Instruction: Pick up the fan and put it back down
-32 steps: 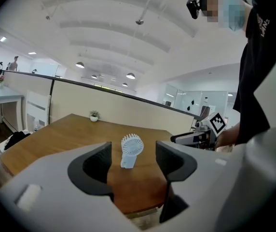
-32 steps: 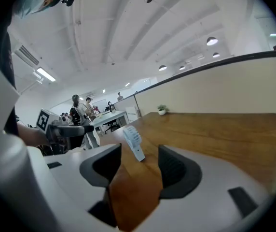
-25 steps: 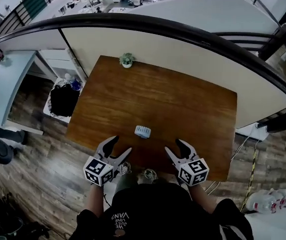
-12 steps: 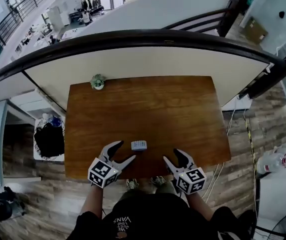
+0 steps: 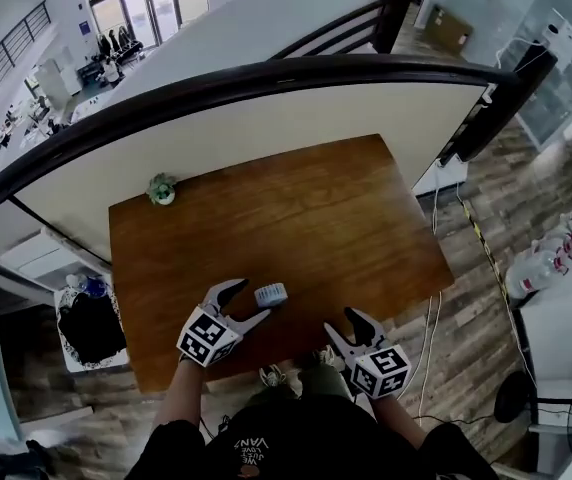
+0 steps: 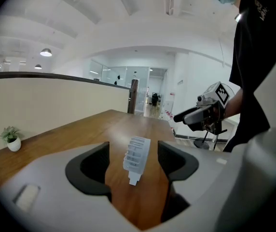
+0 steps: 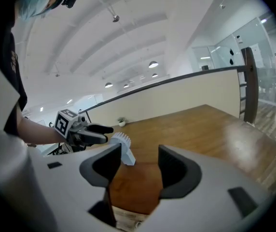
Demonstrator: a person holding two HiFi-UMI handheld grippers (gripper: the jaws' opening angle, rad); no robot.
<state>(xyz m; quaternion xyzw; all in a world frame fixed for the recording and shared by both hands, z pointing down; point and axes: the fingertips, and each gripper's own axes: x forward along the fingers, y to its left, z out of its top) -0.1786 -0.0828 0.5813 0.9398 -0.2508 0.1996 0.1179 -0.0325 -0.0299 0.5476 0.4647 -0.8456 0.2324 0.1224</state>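
Observation:
A small white fan stands on the brown wooden table, near its front edge. My left gripper reaches in from the left with its jaws opening. The fan stands upright on the wood just ahead of the fingertips, in line with the gap, and no pad touches it. My right gripper hovers open over the front edge, to the right of the fan, with nothing in it. In the right gripper view the fan sits left of centre, with the left gripper right beside it.
A small potted plant stands at the table's far left corner. A low cream wall with a dark rail runs behind the table. A black bag on a white stand is on the floor at left, and cables trail at right.
The left gripper has swung in toward the fan and its tips now sit beside it. The right gripper has shifted a little. The fan has stayed on the table.

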